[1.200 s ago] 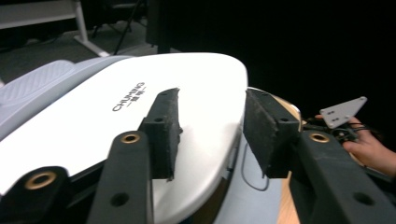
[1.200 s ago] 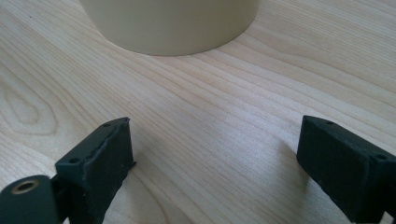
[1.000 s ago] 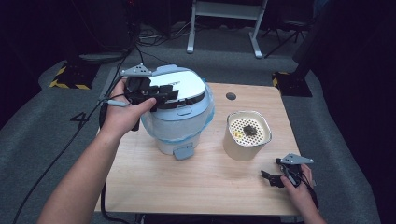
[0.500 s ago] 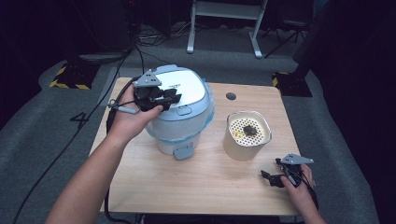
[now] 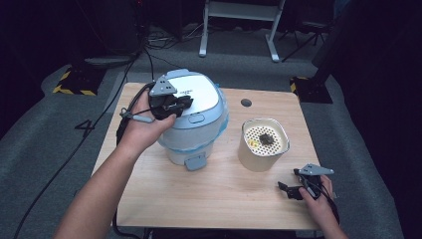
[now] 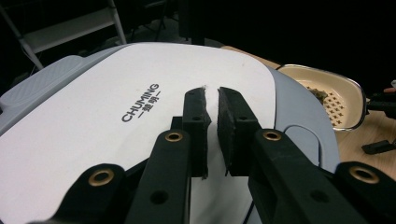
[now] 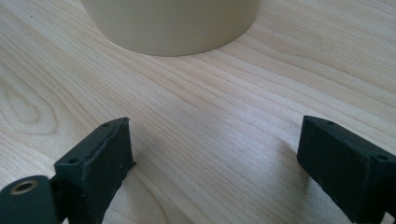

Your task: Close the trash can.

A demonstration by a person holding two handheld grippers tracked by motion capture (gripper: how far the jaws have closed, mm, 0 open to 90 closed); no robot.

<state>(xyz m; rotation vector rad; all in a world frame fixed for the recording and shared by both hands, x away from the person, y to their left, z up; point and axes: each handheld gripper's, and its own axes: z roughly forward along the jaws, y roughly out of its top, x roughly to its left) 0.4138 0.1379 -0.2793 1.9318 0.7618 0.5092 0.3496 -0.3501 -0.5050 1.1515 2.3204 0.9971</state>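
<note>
So the rice cooker [image 5: 191, 117] sits a bit left of centre on the wooden table [image 5: 219, 199], lid down, white top with grey trim and a little grey tab sticking out at the front of its base. That cooker is what I'll place everything else by.

The left gripper [image 5: 180, 103] is up on the cooker's lid, over its left half, with the person's left hand [image 5: 144, 124] wrapped around it from the cooker's left side. In the left gripper view its jaws [image 6: 212, 100] hover just over the white lid panel near the printed brand name. They've just been closing and are now almost pinched together, only a thin slit left between the pads, with nothing caught in there.

To the right of the cooker, close but not touching, stands a cream pot [image 5: 263, 144] with a perforated insert and some dark bits lying on it.

The right gripper [image 5: 291, 191] is well off to the cooker's front right, past the pot, low over the table near the front edge. Its jaws [image 7: 215, 154] are spread wide with bare wood between them, gripping nothing, and the pot's wall is right ahead.

There's also a small dark round hole [image 5: 246, 102] in the tabletop behind and to the right of the cooker.
</note>
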